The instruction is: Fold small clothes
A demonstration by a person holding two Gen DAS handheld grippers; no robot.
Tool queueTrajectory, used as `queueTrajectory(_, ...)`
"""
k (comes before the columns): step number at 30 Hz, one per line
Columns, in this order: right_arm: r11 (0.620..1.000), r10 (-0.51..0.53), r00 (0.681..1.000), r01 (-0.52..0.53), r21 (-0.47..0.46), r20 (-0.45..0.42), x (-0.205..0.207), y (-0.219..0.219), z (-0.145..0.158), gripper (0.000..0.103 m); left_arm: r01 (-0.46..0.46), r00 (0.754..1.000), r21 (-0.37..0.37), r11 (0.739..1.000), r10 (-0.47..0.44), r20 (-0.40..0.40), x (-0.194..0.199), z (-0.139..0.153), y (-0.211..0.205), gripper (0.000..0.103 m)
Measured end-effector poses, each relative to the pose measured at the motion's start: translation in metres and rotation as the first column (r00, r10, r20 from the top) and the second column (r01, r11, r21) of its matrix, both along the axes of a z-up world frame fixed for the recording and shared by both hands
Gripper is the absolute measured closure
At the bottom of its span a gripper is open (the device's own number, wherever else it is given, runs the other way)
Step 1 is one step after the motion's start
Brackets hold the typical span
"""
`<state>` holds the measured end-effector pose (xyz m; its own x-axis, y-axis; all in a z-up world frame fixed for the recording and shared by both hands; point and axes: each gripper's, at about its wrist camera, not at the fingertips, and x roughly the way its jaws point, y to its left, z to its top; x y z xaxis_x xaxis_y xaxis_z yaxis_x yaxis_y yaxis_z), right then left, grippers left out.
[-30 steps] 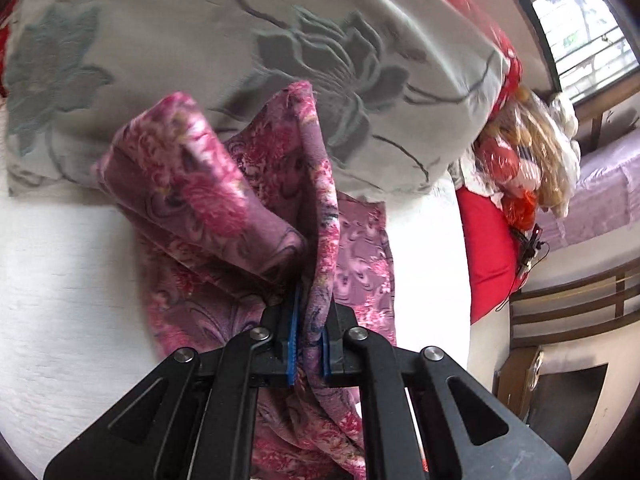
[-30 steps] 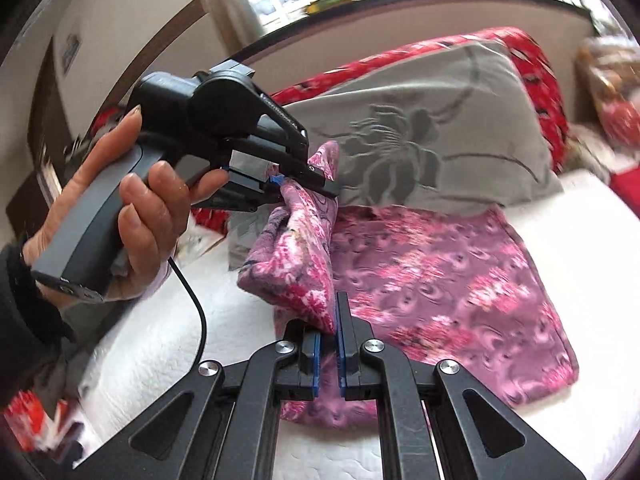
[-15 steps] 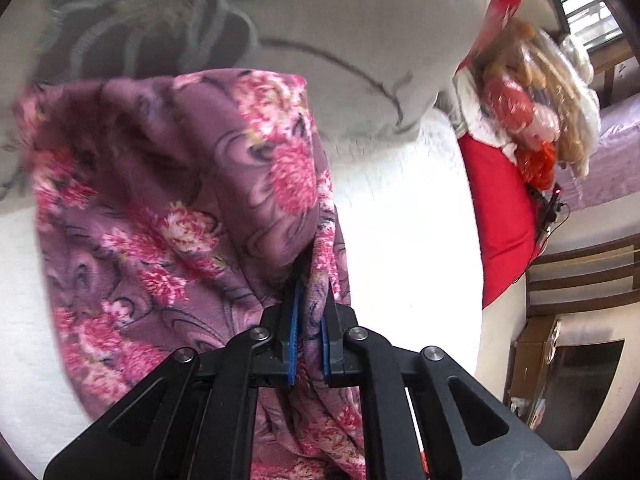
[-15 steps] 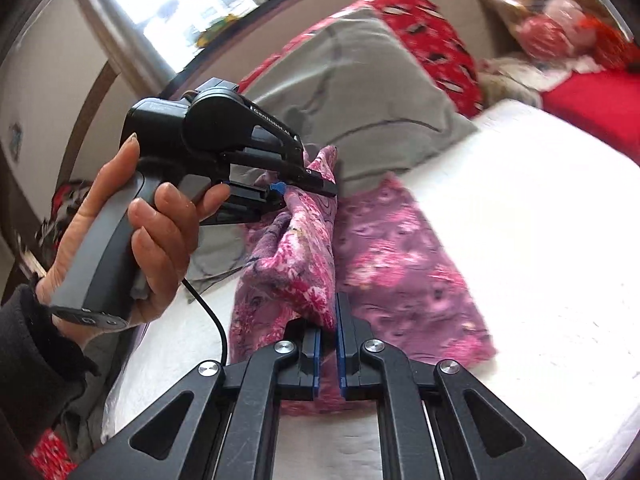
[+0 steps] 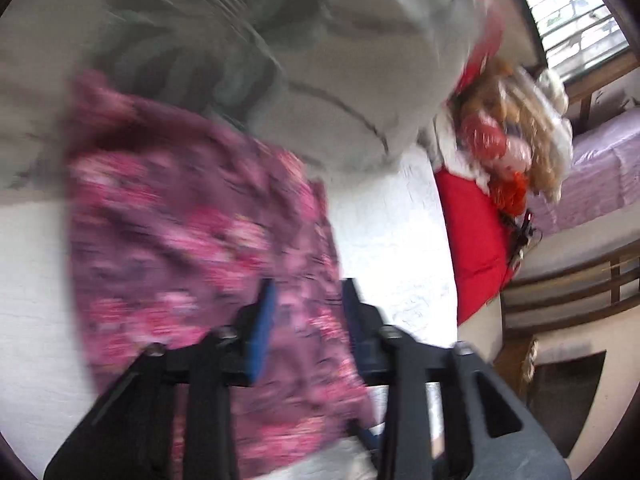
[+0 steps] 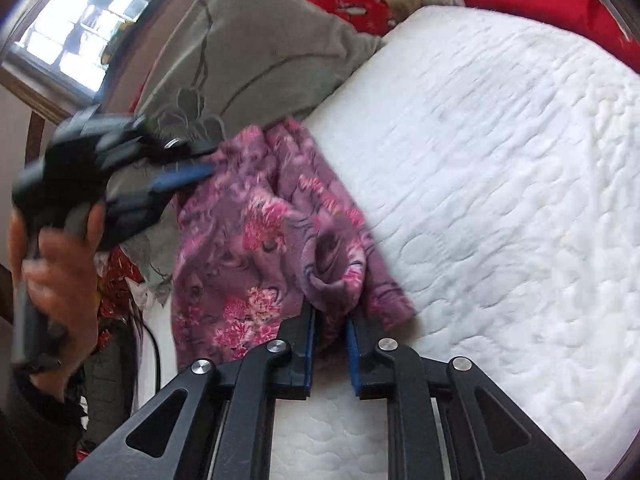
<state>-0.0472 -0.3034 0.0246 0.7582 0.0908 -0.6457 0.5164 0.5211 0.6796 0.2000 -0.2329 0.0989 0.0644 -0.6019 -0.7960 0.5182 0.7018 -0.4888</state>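
Grey pillow [image 6: 256,48] crowds floral garment [image 6: 260,232] (folded) — both claws parted.

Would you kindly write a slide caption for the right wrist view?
Right tongs, jaws parted around a fold of pink floral cloth on the white mattress; left tongs at its far edge.

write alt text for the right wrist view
The right tongs, open, straddle a bunched fold of a purple floral garment on a white quilted mattress. The left tongs, blurred, sit at its far edge by a grey pillow.
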Motion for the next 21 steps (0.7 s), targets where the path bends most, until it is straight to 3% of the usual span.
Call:
queueTrajectory(1,1.000,-0.017,1.000,0.017,-0.011,0.018,-0.004,-0.003,0.007,0.078,-0.025,0.999,-0.003,1.000,0.026,0.026,0.003,0.005,0.019,0.055)
queueTrajectory(5,0.986,-0.073,0.991,0.088,-0.139,0.112,-0.003,-0.029,0.047,0.059,-0.118,0.990,0.033,0.992,0.115,0.086,0.009,0.002,0.077,0.054)
queueTrajectory(7,0.987,-0.013,0.993,0.032,-0.160,0.118,0.026,-0.040,0.056,0.046,-0.149,0.988,0.034,0.988,0.147,0.051,0.011,-0.012,0.102,0.054)
queueTrajectory(8,0.988,0.060,0.993,-0.044,-0.151,0.106,0.050,-0.046,0.055,0.043,-0.158,0.987,0.035,0.987,0.157,0.033,0.011,-0.018,0.109,0.054)
queueTrajectory(11,0.974,0.192,0.980,-0.183,-0.134,0.058,0.121,-0.051,0.042,0.045,-0.179,0.984,0.030,0.983,0.180,-0.020,0.010,-0.036,0.120,0.054)
queueTrajectory(13,0.962,0.206,0.978,-0.207,-0.176,-0.024,0.152,-0.046,0.030,0.043,-0.177,0.983,0.033,0.984,0.178,-0.049,0.009,-0.045,0.122,0.054)
queueTrajectory(14,0.957,0.237,0.970,-0.244,-0.157,-0.060,0.169,-0.045,0.017,0.045,-0.175,0.983,0.034,0.984,0.177,-0.050,0.010,-0.045,0.123,0.054)
queueTrajectory(16,0.950,0.286,0.955,-0.293,-0.104,-0.079,0.186,-0.043,0.003,0.074,-0.171,0.985,0.025,0.985,0.172,-0.021,0.010,-0.037,0.127,0.054)
queueTrajectory(17,0.947,0.306,0.951,-0.309,-0.085,-0.046,0.188,-0.043,0.003,0.094,-0.171,0.985,0.021,0.985,0.171,0.012,0.009,-0.031,0.129,0.054)
queueTrajectory(19,0.941,0.322,0.946,-0.315,-0.122,0.042,0.182,-0.044,0.020,0.094,-0.177,0.982,0.012,0.984,0.176,0.070,0.009,-0.023,0.126,0.053)
queueTrajectory(21,0.941,0.297,0.950,-0.273,-0.202,0.100,0.170,-0.048,0.039,0.096,-0.195,0.976,0.029,0.980,0.191,0.102,0.010,-0.026,0.123,0.045)
